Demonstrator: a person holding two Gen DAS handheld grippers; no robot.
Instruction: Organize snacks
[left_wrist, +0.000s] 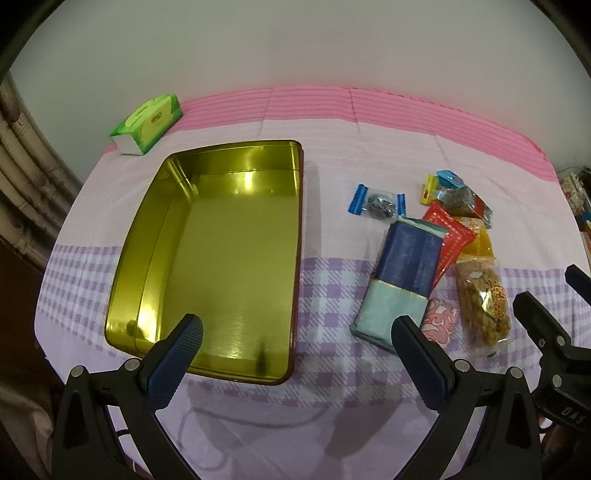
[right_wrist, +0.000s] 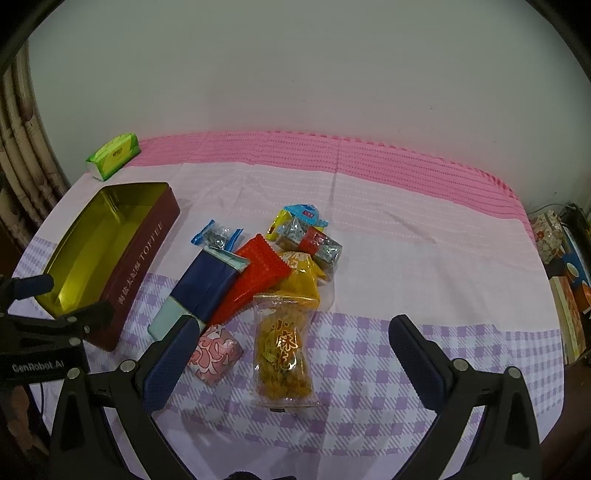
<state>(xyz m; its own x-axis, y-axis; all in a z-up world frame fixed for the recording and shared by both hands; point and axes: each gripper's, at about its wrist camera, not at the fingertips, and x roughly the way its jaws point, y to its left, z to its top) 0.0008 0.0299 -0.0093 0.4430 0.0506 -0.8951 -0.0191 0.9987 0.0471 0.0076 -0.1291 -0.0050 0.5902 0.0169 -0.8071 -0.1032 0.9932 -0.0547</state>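
An open gold-lined tin with dark red sides lies empty on the left of the cloth. Right of it is a pile of snacks: a navy and mint pack, a red pack, a clear bag of fried twists, a pink wrapped sweet, a blue-ended candy and several small wrapped ones. My left gripper is open over the tin's near right corner. My right gripper is open above the twist bag.
A green tissue pack lies at the far left by the wall. The pink and lilac checked cloth covers the table. Boxes stand off the right edge. A curtain hangs at the left.
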